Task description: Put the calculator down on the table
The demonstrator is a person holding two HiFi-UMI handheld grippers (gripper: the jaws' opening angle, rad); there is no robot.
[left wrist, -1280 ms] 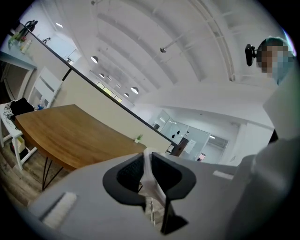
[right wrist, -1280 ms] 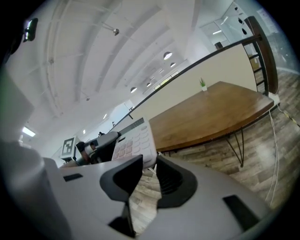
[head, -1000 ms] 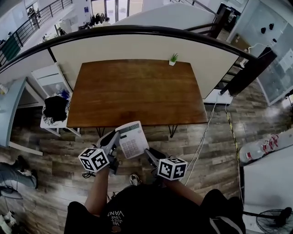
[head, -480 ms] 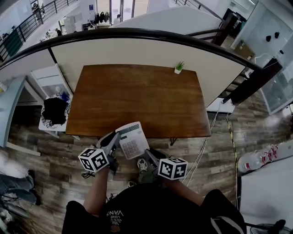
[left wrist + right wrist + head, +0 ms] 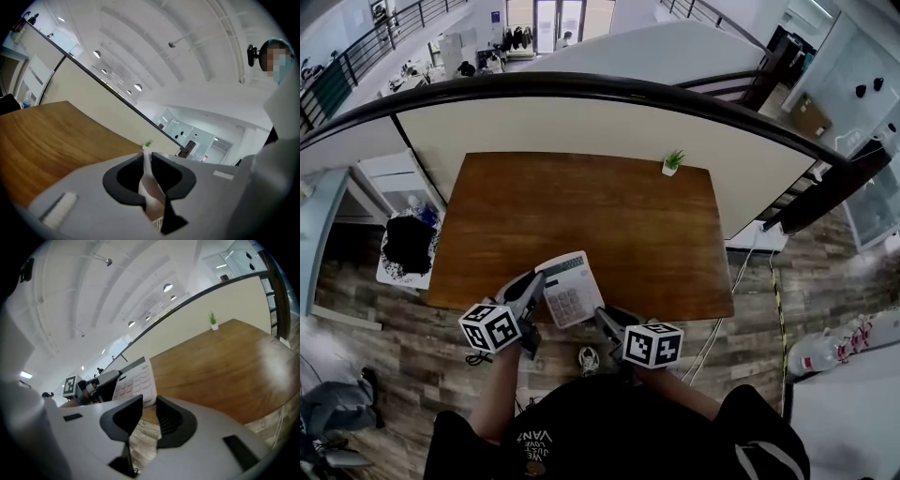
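A white calculator (image 5: 569, 289) hangs over the near edge of the brown wooden table (image 5: 609, 216), keys up. My left gripper (image 5: 534, 281) is shut on its left edge; in the left gripper view the calculator (image 5: 146, 176) shows edge-on as a thin white sliver pinched between the jaws of my left gripper (image 5: 147, 161). My right gripper (image 5: 607, 317) sits just off the calculator's near right corner. In the right gripper view my right gripper (image 5: 149, 411) stands open with only floor in the gap, and the calculator (image 5: 135, 379) lies beyond its left jaw.
A small potted plant (image 5: 673, 163) stands at the table's far right edge, against a curved cream partition (image 5: 581, 117). A black bundle (image 5: 408, 246) lies on a white stand left of the table. A cable (image 5: 741, 281) runs along the floor on the right.
Both grippers and the calculator have moved forward to the table; the calculator now overlaps its near edge instead of hanging over the floor. The left grip is unchanged.
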